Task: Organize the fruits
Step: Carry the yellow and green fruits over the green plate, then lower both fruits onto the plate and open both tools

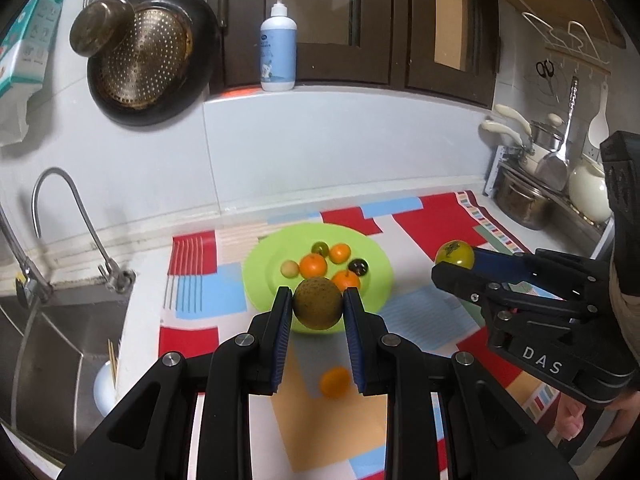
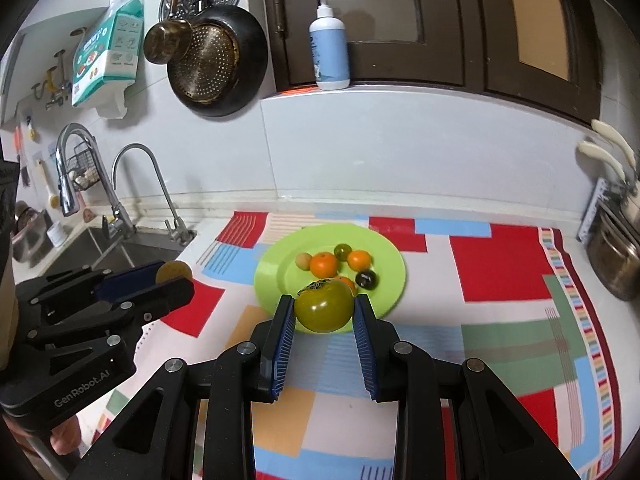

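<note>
My left gripper is shut on a round brown-green fruit, held above the near edge of a green plate. My right gripper is shut on a green tomato-like fruit, also above the near edge of the plate. The plate holds several small fruits: oranges, a pale one and dark ones. One orange lies on the mat below my left gripper. The right gripper shows in the left wrist view, the left gripper in the right wrist view.
A colourful patterned mat covers the counter. A sink with taps lies to the left. Pots and utensils stand at the right. A pan with a strainer hangs on the wall; a soap bottle stands on the ledge.
</note>
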A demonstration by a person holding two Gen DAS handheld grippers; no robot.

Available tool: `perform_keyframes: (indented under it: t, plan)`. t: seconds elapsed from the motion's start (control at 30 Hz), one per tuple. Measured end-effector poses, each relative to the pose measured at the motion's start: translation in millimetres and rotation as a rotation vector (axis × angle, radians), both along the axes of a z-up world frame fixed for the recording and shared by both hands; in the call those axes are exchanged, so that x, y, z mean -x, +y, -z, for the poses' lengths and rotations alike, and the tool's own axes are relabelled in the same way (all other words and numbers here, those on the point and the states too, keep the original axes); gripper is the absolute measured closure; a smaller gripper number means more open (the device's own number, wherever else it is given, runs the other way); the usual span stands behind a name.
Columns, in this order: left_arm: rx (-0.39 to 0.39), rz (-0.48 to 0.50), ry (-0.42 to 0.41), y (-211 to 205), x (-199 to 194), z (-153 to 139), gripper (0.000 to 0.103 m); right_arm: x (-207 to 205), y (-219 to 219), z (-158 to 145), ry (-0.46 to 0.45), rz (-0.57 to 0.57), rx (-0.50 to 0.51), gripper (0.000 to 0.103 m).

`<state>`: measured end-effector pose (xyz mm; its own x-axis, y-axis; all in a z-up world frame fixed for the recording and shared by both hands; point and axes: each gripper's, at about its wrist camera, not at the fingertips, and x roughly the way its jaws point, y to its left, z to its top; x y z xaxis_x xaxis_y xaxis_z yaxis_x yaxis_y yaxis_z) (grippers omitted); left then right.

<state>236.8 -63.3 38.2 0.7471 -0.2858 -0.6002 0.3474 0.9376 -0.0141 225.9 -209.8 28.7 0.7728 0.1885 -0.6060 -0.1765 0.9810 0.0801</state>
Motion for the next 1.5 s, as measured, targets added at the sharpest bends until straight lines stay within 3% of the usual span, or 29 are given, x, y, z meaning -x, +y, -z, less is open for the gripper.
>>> perform_keyframes:
  t: [0.27, 0.7, 1.17, 1.5]
  plan:
    - [-0.023, 0.009, 0.002, -3, -32, -1, 0.077, -41, 3, 5, 0.046, -0.03, -0.003, 0.072]
    - [-0.028, 0.03, 0.091, -9, -95, 20, 0.077, -101, 5, 19, 0.115, -0.046, 0.02, 0.072]
    - [-0.085, 0.035, 0.194, -18, -144, 67, 0.077, -163, 13, 67, 0.25, -0.079, 0.068, 0.072]
    - [-0.092, 0.042, 0.247, -20, -159, 93, 0.077, -180, 15, 83, 0.266, -0.095, 0.085, 0.072]
